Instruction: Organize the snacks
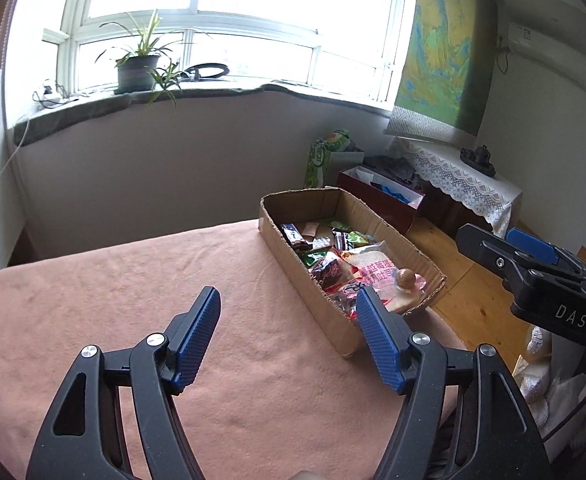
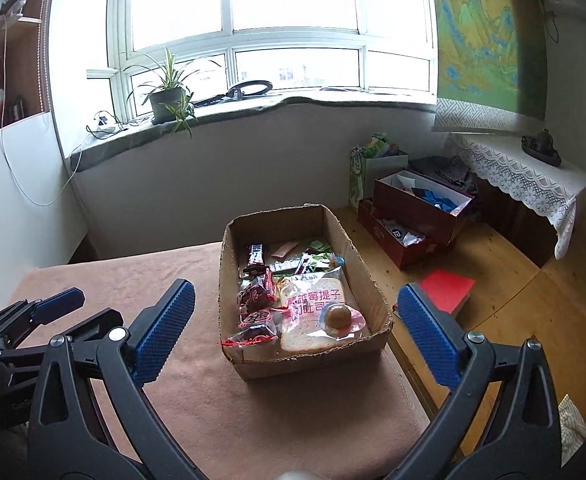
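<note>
A shallow cardboard box (image 2: pixel 367 276) sits at the right edge of a table covered with a pink cloth (image 2: pixel 197 392). It holds several snacks: a bag of sliced bread (image 2: pixel 313 308), dark red wrapped cakes (image 2: pixel 255 294), a chocolate bar (image 2: pixel 255 258), green packets (image 2: pixel 319 260) and a round brown sweet in a pink cup (image 2: pixel 339 316). The box also shows in the left wrist view (image 1: pixel 309 296). My left gripper (image 1: pixel 289 300) is open and empty above the cloth, left of the box. My right gripper (image 2: pixel 293 304) is open and empty, hovering in front of the box.
Beyond the table's right edge lies a wooden floor (image 2: pixel 505 300) with dark red boxes (image 2: pixel 417 220), a red book (image 2: pixel 447 286) and a green paper bag (image 2: pixel 363 172). A lace-covered cabinet (image 2: pixel 533 184) stands at the right wall. A potted plant (image 2: pixel 167 98) sits on the windowsill.
</note>
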A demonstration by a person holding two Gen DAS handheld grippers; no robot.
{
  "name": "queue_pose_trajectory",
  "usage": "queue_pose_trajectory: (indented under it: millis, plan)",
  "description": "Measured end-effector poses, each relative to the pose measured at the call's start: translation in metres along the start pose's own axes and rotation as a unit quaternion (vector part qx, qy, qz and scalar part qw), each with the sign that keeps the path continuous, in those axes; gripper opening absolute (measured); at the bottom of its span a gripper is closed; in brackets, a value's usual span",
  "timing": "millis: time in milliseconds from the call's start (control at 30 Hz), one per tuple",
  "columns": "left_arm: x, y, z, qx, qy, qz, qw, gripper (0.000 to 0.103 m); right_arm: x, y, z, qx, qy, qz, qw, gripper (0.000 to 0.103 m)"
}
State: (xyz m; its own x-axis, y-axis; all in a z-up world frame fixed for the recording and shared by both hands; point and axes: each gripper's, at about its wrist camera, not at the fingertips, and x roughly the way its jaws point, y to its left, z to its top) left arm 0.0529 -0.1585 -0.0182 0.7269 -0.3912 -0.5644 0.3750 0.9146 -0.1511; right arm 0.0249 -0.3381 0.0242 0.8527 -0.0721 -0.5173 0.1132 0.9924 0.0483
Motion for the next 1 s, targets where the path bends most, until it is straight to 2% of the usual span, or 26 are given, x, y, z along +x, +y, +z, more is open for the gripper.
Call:
queue_pose_trajectory:
  millis: [333,1000]
  plan:
    - [-0.009,0.000,-0.006,0.000,-0.003,0.029,0.9996,0.070,-0.005,0.001,-0.008,0.007,-0.001,-0.002,1.000,0.103]
    - [-0.011,-0.001,-0.005,-0.008,-0.001,0.032,0.9995,0.072,-0.003,0.003,-0.008,0.002,0.002,0.001,1.000,0.103]
